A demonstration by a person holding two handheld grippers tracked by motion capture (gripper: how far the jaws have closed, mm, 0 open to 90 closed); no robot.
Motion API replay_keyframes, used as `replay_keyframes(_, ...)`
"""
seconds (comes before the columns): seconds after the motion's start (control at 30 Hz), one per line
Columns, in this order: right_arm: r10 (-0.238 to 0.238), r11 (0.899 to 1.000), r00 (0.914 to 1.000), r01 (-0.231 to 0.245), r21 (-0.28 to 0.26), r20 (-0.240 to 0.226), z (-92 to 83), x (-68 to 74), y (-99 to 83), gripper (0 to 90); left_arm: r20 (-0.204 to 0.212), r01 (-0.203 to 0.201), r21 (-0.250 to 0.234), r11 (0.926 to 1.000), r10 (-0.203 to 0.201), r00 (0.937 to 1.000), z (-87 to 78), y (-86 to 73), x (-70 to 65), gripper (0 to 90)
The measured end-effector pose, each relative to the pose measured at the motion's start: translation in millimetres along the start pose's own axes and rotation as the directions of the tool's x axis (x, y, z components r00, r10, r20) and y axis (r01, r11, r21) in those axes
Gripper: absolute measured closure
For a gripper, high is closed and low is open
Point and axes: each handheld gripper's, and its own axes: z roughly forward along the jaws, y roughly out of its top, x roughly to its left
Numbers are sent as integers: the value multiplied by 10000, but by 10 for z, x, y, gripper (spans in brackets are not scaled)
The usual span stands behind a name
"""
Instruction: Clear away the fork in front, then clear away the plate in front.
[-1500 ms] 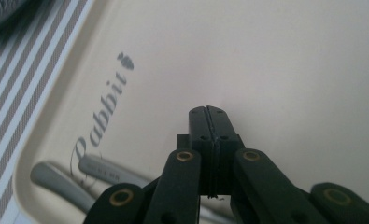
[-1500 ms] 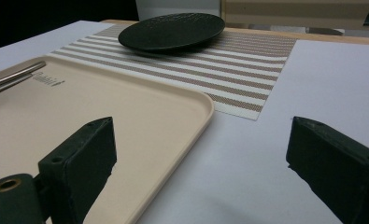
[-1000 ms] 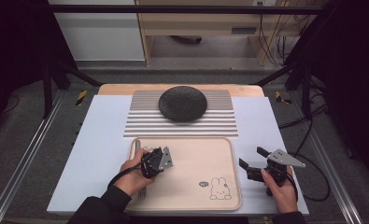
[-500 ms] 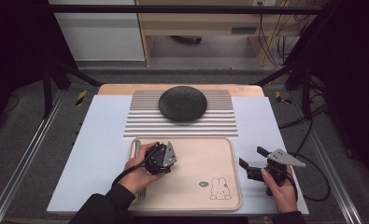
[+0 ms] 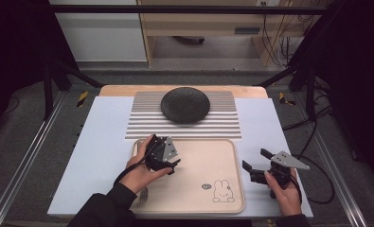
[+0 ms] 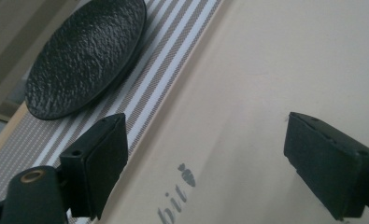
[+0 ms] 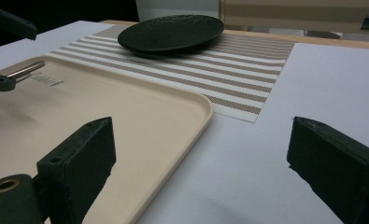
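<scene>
While the left gripper (image 5: 168, 163) hovers low over the near-left part of the beige tray (image 5: 222, 156), its jaws have just been opening and now stand spread with nothing between them, bare tray surface showing in the gap in the left gripper view. A metal utensil (image 7: 14, 73) lies along the tray's left edge, just beside that gripper. The right gripper (image 5: 254, 163) is held off to the tray's right over the white mat (image 5: 104, 132), jaws wide apart and empty, and the black plate (image 5: 185, 104) sits well beyond on the striped placemat (image 5: 222, 125).
</scene>
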Motion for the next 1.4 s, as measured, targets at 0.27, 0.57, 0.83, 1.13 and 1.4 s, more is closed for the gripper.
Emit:
replay_keyframes(0.27, -27, 10000, 10000, 27, -13, -66, -7, 13, 4, 77, -332, -152, -583, 9982, 133, 9994, -67, 98, 237, 75)
replay_keyframes(0.57, 206, 9998, 9995, -207, -31, -239, 1, 23, -2, 69, -249, -473, -433, 9979, 463, 9986, 0, 218, 494, 84)
replay_keyframes(0.83, 645, 9979, 9974, -646, -37, -335, -26, 23, 3, 68, -147, -442, -637, 9970, 433, 9990, 115, 344, 684, 90)
replay_keyframes(1.13, 406, 9991, 9992, -406, -76, -55, -75, 0, -27, 62, -565, -875, -741, 9934, 835, 9949, 214, 449, 788, 86)
replay_keyframes(1.4, -27, 9998, 9999, 25, 221, 109, -44, 57, -57, 61, -920, -1058, -953, 9898, 971, 9910, 293, 462, 868, 84)
